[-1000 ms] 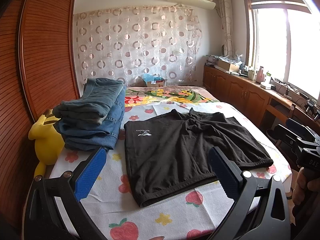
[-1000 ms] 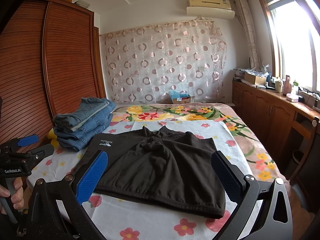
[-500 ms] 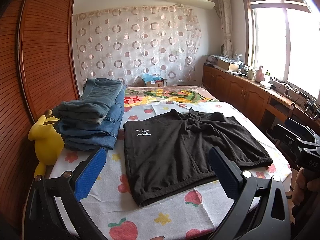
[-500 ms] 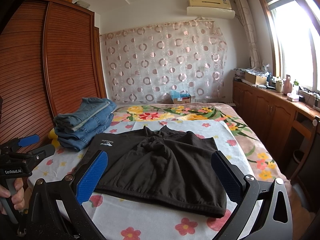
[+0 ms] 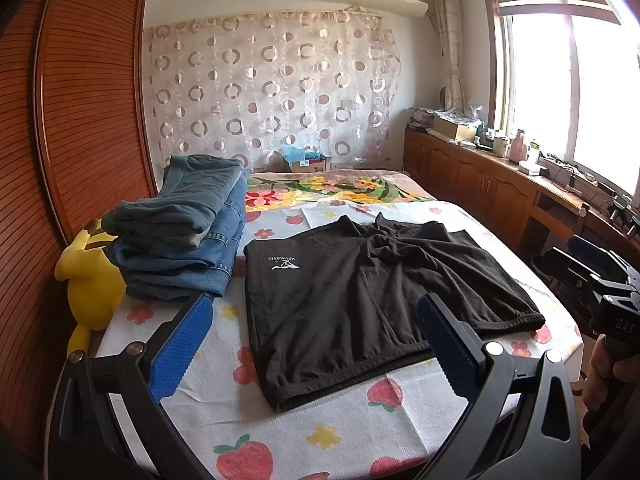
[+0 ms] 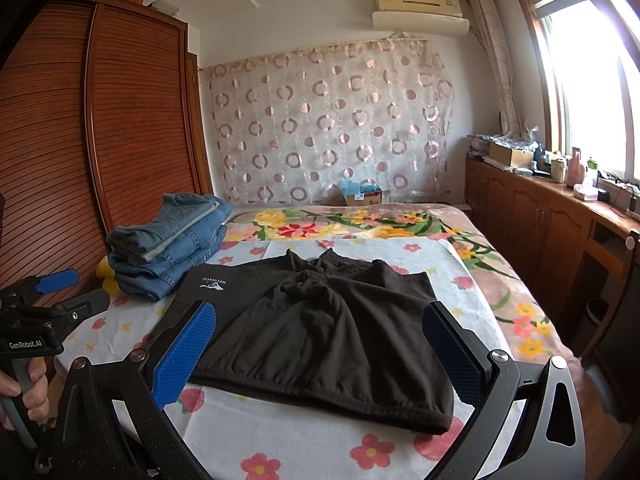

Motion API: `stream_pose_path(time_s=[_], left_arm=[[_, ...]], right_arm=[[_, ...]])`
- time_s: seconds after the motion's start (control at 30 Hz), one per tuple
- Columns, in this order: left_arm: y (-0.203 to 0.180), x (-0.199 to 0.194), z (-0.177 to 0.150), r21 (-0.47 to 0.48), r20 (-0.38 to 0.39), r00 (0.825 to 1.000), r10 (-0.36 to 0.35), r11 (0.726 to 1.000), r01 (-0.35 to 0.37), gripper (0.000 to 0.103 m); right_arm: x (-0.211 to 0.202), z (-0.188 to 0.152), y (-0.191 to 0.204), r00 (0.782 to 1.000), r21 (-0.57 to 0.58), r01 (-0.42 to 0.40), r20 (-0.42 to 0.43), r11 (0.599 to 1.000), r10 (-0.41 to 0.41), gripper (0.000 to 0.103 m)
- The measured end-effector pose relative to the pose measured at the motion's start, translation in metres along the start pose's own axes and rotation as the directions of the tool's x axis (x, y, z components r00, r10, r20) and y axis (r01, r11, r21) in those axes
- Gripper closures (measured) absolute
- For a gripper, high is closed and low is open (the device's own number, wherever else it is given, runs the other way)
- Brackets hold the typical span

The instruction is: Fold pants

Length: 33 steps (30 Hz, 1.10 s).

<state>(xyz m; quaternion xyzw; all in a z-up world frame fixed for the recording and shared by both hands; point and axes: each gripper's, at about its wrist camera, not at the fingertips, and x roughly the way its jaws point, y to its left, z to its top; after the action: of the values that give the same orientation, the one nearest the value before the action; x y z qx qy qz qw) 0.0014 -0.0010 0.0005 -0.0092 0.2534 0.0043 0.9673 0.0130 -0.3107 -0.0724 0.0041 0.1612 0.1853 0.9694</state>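
Note:
Dark brown shorts (image 5: 360, 300) (image 6: 320, 328) with a small white logo lie spread flat on the bed, waistband toward me and the crotch bunched at the far side. My left gripper (image 5: 312, 344) hovers open above the near left part of the shorts, holding nothing. Over the near hem, my right gripper (image 6: 316, 348) is open as well, with nothing between its blue pads (image 6: 184, 352). Each gripper also shows at the edge of the other's view, held by a hand (image 6: 28, 380).
A stack of folded jeans (image 5: 184, 228) (image 6: 172, 244) sits at the bed's left side, beside a yellow plush toy (image 5: 88, 280). A wooden wardrobe (image 5: 80, 120) stands left, low cabinets (image 6: 540, 220) run along the right under the window. A cardboard box (image 6: 360, 196) rests at the bed's far end.

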Motion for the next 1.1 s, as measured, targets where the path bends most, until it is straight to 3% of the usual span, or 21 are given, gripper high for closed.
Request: stream_pose_path(time_s=[0.83,1.1], left_arm=[[-0.012,-0.008,0.004,0.009,0.005,1.0,-0.01,1.0,0.01,0.001],[-0.016,0.008,0.001,0.047,-0.033,0.999,-0.022,0.999,0.024,0.001]], right_arm=[[-0.001,0.0,-0.001,1.0,0.0,-0.001,0.002,1.0,0.001,0.0],[0.002,0.003,-0.016,1.0,0.01,0.021,0.0,1.0,-0.021,0.0]])
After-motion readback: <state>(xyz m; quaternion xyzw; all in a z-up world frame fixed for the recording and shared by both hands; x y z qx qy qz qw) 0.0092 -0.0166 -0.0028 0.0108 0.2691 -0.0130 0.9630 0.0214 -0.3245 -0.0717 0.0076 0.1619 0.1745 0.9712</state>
